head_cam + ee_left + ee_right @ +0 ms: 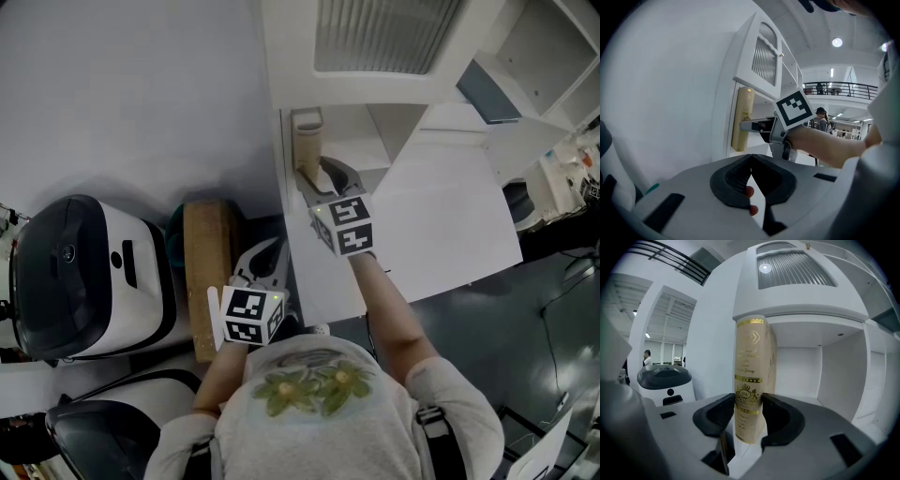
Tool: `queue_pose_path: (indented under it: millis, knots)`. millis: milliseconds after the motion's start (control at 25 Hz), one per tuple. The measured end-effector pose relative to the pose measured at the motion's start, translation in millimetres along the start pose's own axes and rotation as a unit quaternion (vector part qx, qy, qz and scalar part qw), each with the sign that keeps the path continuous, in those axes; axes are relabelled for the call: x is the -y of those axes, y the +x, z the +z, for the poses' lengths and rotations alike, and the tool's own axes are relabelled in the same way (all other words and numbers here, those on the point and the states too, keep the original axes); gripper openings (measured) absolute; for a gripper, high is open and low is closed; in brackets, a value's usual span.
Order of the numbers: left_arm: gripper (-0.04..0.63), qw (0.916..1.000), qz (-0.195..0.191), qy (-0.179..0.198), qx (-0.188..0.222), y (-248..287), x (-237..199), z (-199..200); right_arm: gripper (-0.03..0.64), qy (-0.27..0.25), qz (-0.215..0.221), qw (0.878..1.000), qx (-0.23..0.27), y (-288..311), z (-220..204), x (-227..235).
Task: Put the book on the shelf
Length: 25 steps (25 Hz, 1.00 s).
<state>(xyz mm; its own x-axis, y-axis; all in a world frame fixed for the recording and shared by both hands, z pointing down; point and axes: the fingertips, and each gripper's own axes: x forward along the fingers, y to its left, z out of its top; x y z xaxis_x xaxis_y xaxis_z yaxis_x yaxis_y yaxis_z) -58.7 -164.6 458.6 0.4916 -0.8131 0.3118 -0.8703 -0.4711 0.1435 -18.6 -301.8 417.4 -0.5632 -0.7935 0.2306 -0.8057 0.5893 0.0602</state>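
Note:
The book [752, 376] is cream with gold print and stands upright at the left end of the white shelf's open compartment [811, 376], close to its left wall. My right gripper [748, 416] is shut on the lower part of its spine, one pad on each cover. The head view shows the book [307, 141] in that shelf opening [398, 127], with the right gripper [314, 178] reaching in from below. From the left gripper view the book [743, 119] and right gripper [754, 125] show side-on. My left gripper [751, 171] is shut on nothing, held back near my body [265, 262].
A louvred cabinet door [380, 33] sits above the compartment. A white tabletop [450, 225] runs to the right of the shelf. Left of the shelf lie a wooden board [208, 272] and a black and white machine [84, 277]. Dark floor shows at the right.

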Motion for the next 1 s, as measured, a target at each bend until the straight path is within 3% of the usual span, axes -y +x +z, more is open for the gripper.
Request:
queue_pose_path:
  millis: [1000]
  knots:
    - [0.028,1.0000,0.007,-0.004,-0.003,10.6,-14.2,3.9,0.207,0.006,0.006,1.000,0.001,25.7,4.9,11.6]
